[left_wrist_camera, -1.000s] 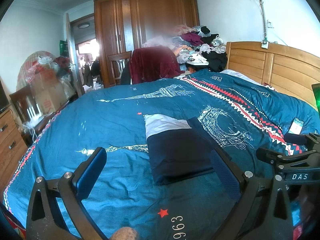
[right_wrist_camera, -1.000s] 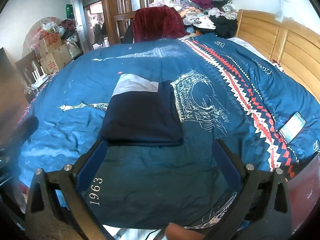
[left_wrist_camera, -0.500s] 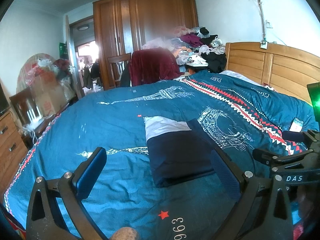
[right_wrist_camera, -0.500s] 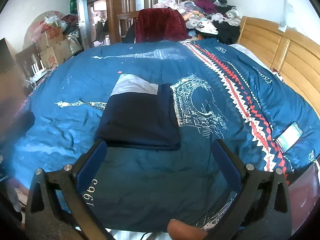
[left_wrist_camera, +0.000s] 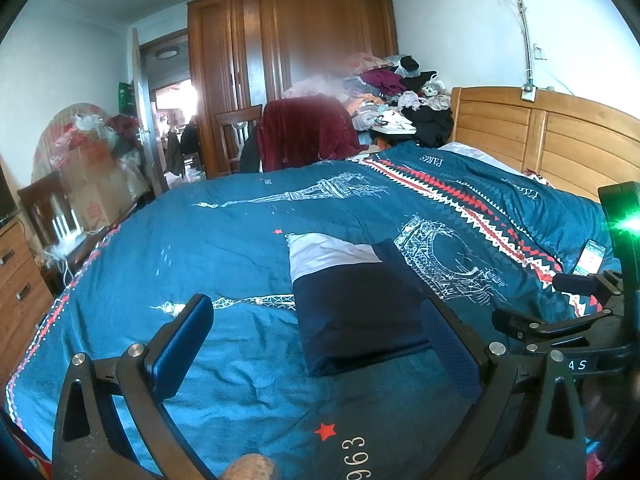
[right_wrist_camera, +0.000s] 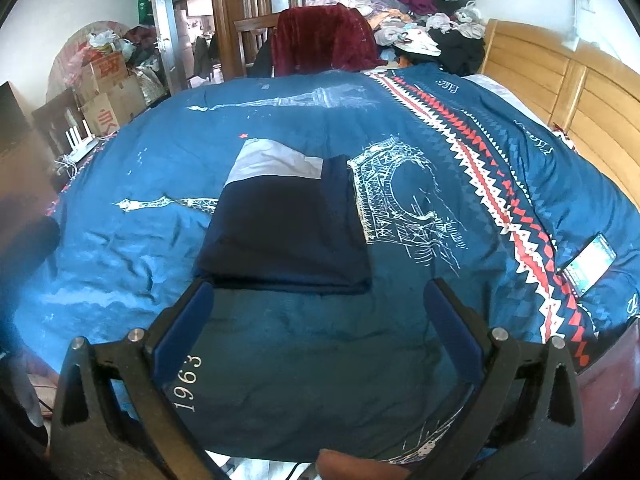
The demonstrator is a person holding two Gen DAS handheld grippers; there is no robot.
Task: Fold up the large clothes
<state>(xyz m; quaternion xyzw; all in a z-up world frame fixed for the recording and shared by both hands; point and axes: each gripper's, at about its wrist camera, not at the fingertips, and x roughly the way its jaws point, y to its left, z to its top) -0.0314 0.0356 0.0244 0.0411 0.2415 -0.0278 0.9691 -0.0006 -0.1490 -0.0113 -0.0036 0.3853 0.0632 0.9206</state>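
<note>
A folded garment, dark navy with a pale grey band at its far end (left_wrist_camera: 352,300) (right_wrist_camera: 286,226), lies flat in the middle of the blue printed bedspread (left_wrist_camera: 224,240) (right_wrist_camera: 420,92). My left gripper (left_wrist_camera: 316,332) hovers near the bed's front edge, open, its blue pads wide apart and nothing between them; the garment's near edge lies just past its right pad. My right gripper (right_wrist_camera: 318,308) is also open and empty, held just short of the garment's near edge. The right gripper's body shows at the right edge of the left wrist view (left_wrist_camera: 560,320).
A phone (right_wrist_camera: 592,264) lies on the bedspread near the wooden headboard (left_wrist_camera: 540,136). A chair draped in maroon cloth (right_wrist_camera: 324,40) and a heap of clothes (left_wrist_camera: 392,96) stand behind the bed. Cardboard boxes (right_wrist_camera: 108,96) and a dresser (left_wrist_camera: 20,288) line the left side.
Both grippers have drawn back slightly and risen from the bed, so the folded garment looks a bit farther off. The garment itself has not moved. Both stay open.
</note>
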